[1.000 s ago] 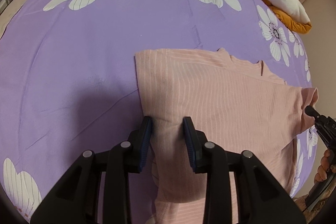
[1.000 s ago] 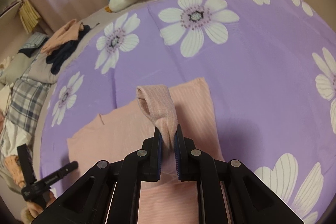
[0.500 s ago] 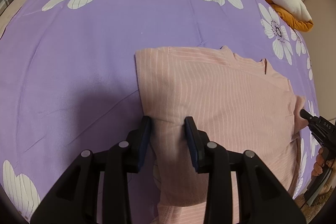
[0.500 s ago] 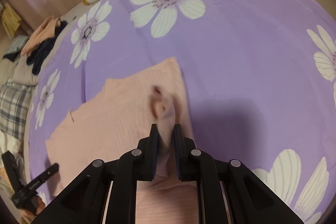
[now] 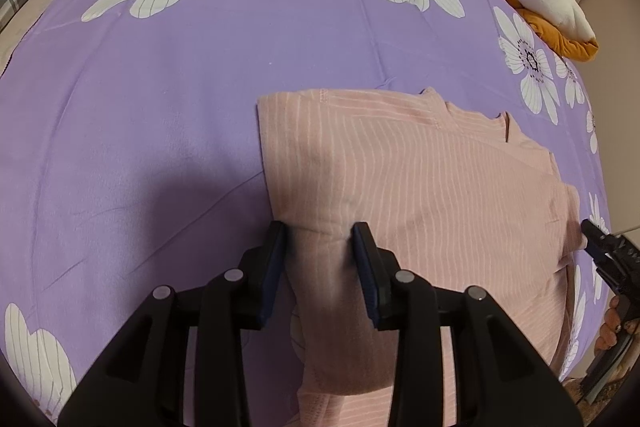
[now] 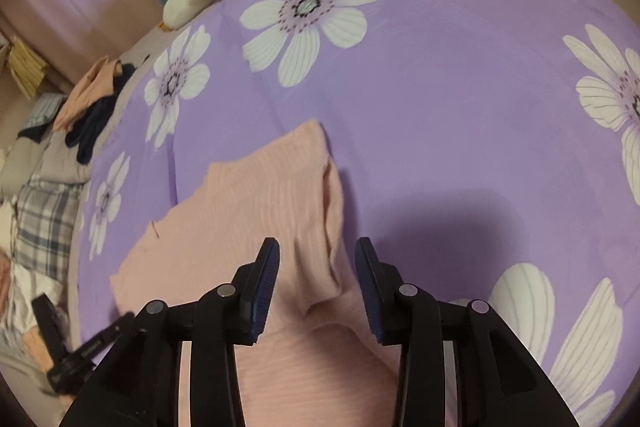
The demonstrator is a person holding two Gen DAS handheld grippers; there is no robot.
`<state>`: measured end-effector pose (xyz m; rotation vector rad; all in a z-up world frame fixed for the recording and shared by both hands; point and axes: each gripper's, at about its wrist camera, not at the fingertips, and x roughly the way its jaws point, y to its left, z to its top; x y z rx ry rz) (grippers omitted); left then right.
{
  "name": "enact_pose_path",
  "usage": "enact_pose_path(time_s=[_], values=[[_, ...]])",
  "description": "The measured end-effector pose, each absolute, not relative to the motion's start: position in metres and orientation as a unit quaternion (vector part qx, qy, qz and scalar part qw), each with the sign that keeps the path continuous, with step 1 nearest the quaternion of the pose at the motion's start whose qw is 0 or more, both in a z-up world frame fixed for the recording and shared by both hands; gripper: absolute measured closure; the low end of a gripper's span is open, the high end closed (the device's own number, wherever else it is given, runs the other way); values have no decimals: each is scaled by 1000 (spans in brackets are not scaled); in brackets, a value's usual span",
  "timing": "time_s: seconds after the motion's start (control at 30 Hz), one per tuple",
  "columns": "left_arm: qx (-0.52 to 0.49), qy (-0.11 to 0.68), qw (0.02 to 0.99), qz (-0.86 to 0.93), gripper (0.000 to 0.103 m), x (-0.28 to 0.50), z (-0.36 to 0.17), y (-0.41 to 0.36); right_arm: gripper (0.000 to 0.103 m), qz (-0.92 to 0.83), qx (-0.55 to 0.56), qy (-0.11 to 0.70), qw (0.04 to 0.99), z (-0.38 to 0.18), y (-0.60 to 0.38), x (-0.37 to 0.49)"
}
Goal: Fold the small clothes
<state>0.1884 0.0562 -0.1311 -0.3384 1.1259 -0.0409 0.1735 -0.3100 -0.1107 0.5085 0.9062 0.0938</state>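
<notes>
Left wrist view: left gripper (image 5: 320,241) spread wide over the pink shirt's (image 5: 420,179) folded edge; right gripper (image 6: 317,259) likewise released above the shirt on the purple floral blanket (image 6: 460,107).

1. Pink top (image 5: 420,187): soft ribbed knit cloth, matt, with fine pale stripes.
2. Bedsheet (image 5: 160,147): smooth matt purple cloth, printed flowers.
3. Left tongs (image 5: 320,251): matt black plastic; blue ridged pads (image 5: 368,267); metal rivets.
</notes>
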Motion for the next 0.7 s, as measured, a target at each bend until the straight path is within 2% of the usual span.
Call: enact_pose_path(time_s=[0.07, 0.1, 0.13, 0.3, 0.53, 0.7], values=[[-159, 531, 832, -19, 67, 188, -131, 56, 73, 38, 233, 442, 866, -115, -306, 176], [-158, 531, 832, -20, 67, 188, -131, 56, 88, 40, 229, 446, 865, -116, -304, 178], [-158, 530, 833, -20, 67, 188, -131, 56, 94, 39, 225, 445, 866, -116, -303, 177], [-157, 530, 833, -19, 66, 188, -131, 56, 95, 25, 228, 424, 876, -109, -311, 170], [-168, 531, 830, -22, 66, 189, -133, 58, 95, 10, 221, 459, 860, -140, -308, 183], [-170, 529, 831, -24, 65, 188, -133, 58, 95, 8, 216, 460, 861, -141, -307, 184]])
